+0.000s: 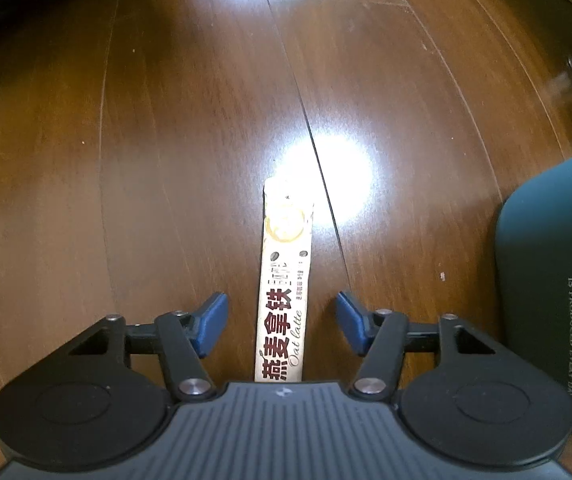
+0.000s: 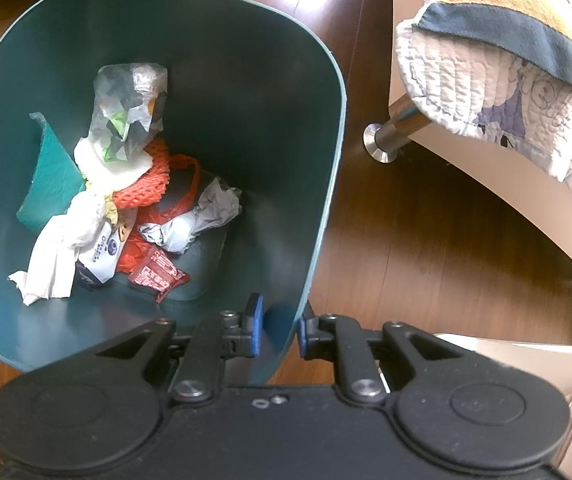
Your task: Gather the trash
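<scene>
One sachet (image 1: 284, 280) lies flat on the floor (image 1: 126, 160) between the open pads (image 1: 214, 320) of the left hand-held gripper (image 1: 282, 322). Thin and flat: pads may skid over it. Right hand-held gripper (image 2: 280, 328) clamps the bin (image 2: 322, 200) wall; the bin may tip if that grip loosens.

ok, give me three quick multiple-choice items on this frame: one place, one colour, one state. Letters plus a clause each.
1. Where does the oat latte sachet lie?
A. in the bin
B. on the wood floor, between the left gripper's open fingers
C. on the bed

2. What colour is the trash bin?
A. dark green
B. white
C. red

3. What is the right gripper doing?
A. hanging open in the air
B. holding a tissue
C. clamped on the bin's rim

Key: 1 B, sachet flat on the planks, blue pads clear on both sides. 2 A, green walls inside and out. 3 C, one finger inside the wall, one outside.
</scene>
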